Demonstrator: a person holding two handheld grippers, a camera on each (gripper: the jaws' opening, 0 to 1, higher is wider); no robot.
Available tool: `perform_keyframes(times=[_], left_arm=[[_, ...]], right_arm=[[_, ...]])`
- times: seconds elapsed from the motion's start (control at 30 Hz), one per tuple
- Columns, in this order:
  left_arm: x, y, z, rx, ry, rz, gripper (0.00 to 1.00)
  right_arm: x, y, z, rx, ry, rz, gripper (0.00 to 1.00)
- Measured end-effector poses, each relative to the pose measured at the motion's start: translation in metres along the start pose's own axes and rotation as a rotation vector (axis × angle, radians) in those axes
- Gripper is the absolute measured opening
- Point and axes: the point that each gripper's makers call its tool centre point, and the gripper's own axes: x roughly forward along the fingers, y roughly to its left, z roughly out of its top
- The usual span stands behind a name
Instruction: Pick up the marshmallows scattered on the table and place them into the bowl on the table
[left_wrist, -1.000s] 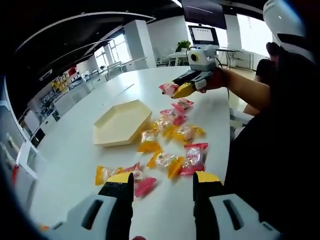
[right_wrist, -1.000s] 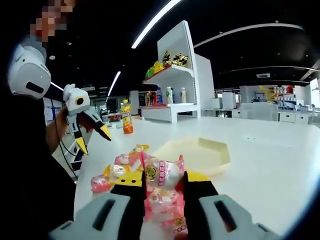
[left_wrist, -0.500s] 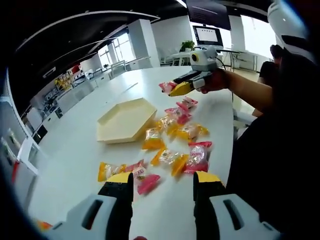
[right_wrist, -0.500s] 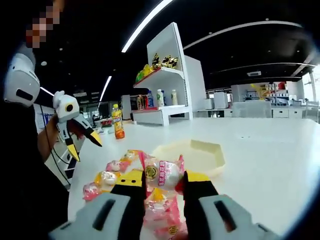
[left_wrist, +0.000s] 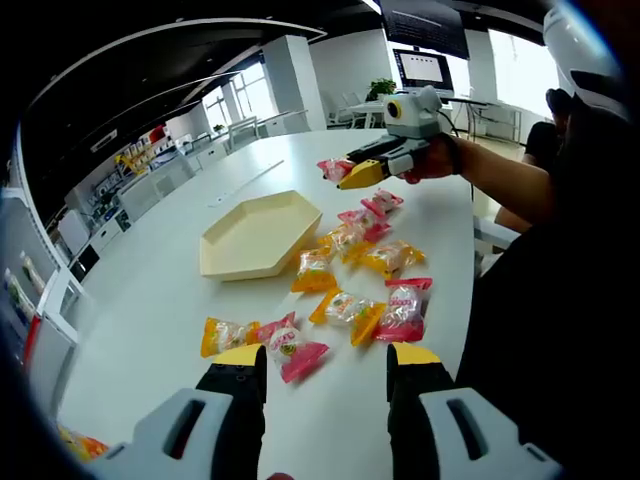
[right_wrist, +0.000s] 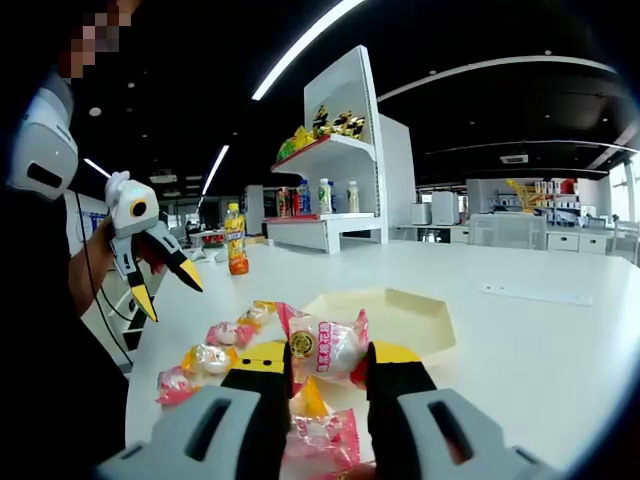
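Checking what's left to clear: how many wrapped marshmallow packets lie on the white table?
9 packets I can separate: two by the left gripper, two farther on, three beside the cream hexagonal bowl, two near the right gripper, which grips a tenth. Overlaps may hide more.

Open-plan office: desks, monitor, stocked shelf.

Left gripper view looked from above the near edge of the surface, facing across it, the bowl at mid-distance and the right gripper beyond. Right gripper view sat lower, close over the marshmallows, facing back toward the left gripper. Both views shared the bowl, the marshmallows and the surface.
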Motion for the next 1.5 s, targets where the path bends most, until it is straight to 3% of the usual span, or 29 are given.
perform_keyframes(times=[0.7,1.5], left_arm=[[0.001,0.004,0.001,0.002,0.013,0.011,0.47],[0.003,0.004,0.000,0.014,0.029,0.013,0.47]], right_arm=[[0.018,-0.007,0.008,-0.028,0.008,-0.018,0.28],[0.033,-0.007,-0.001,-0.022,0.050,-0.040,0.28]])
